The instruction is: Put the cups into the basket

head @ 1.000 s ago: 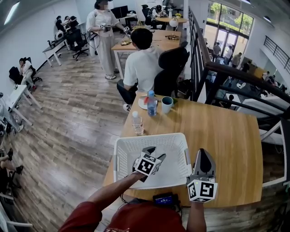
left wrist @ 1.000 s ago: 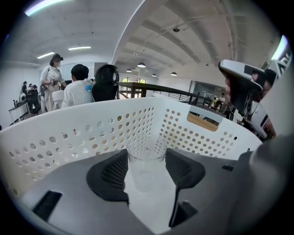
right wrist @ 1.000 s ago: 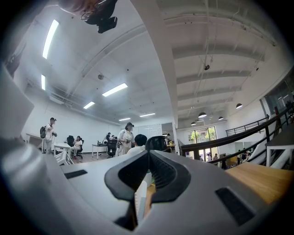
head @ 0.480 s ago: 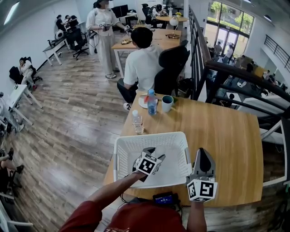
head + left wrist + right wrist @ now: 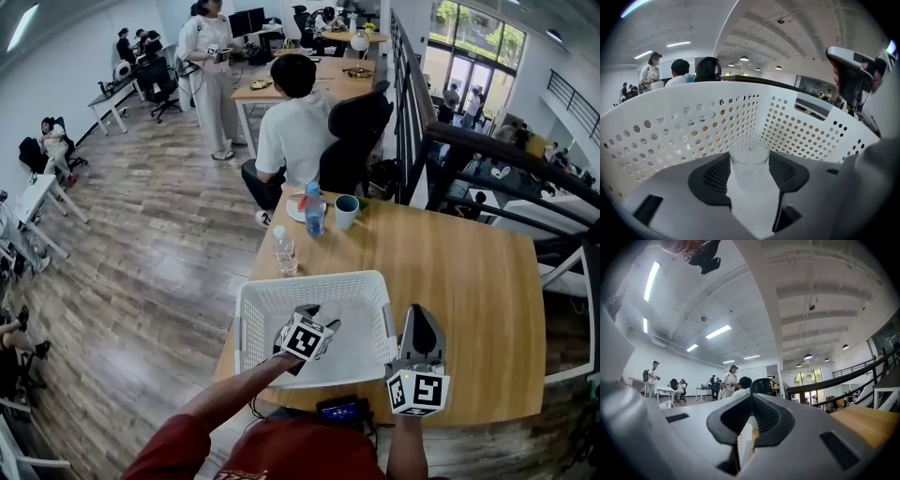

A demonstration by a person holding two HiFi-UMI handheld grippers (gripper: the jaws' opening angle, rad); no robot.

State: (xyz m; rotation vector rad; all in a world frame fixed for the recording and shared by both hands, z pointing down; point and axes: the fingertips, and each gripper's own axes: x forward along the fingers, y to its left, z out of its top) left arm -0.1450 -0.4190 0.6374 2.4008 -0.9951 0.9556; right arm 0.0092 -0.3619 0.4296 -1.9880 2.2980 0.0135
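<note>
The clear cup (image 5: 749, 171) stands upright inside the white basket (image 5: 309, 281), near the perforated wall. Its mouth looks up and its long axis is vertical. In the head view it is hidden under the gripper.

The left gripper (image 5: 321, 316) is tilted down into the basket. Its jaws are clamped on the two sides of the cup near the rim, with the dark pads (image 5: 715, 176) touching the cup. The left forearm comes from the lower left, with a red sleeve (image 5: 178, 450) at the bottom, and it reaches over the near rim of the basket.

The right gripper (image 5: 419, 314) is held level, just beside the right side of the basket, above the table (image 5: 469, 300), and it points away from the person. Its jaws are together at the tips and nothing is between them.

A teal cup (image 5: 346, 214) stands upright at the far edge of the table, well apart from the basket, beside a blue bottle (image 5: 313, 211).
</note>
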